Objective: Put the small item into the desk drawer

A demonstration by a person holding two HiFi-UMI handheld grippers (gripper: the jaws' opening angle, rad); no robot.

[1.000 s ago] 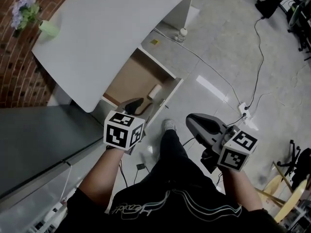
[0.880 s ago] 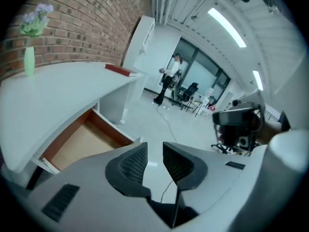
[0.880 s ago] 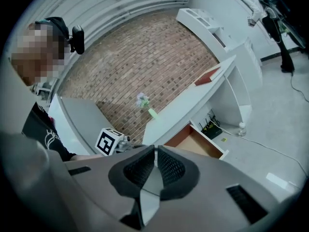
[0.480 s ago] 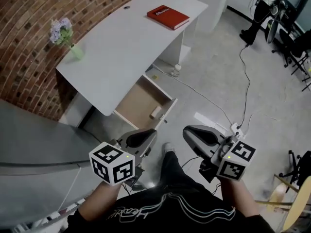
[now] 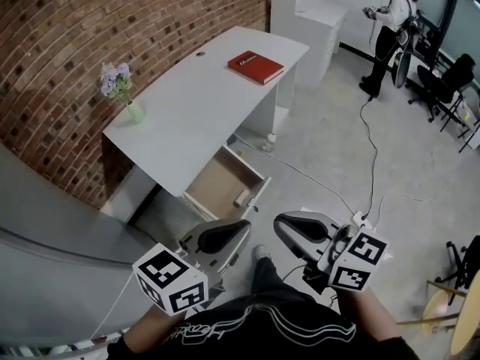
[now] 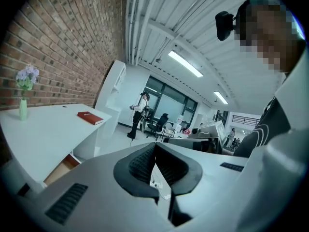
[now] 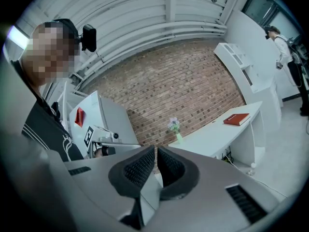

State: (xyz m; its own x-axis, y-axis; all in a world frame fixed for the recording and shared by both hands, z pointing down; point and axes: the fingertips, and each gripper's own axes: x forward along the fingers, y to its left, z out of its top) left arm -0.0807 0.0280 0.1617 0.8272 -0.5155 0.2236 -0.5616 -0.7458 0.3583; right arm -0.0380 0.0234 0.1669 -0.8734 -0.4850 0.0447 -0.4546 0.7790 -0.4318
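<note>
The white desk stands against the brick wall with its drawer pulled open. A small pale item lies inside the drawer near its front right corner. My left gripper hangs shut and empty in front of the drawer, well back from it; in the left gripper view its pads meet with nothing between them. My right gripper floats beside it, also shut and empty. Its pads press together in the right gripper view. A sliver of the drawer shows below the desk.
A red book and a vase of flowers sit on the desk. A cable runs across the floor to a power strip. A person stands at the far right near office chairs. A grey cabinet is at my left.
The left gripper has drawn back from the drawer toward my body and its jaws have shut. The head view has lifted, now showing the whole desk. The small item stays in the drawer.
</note>
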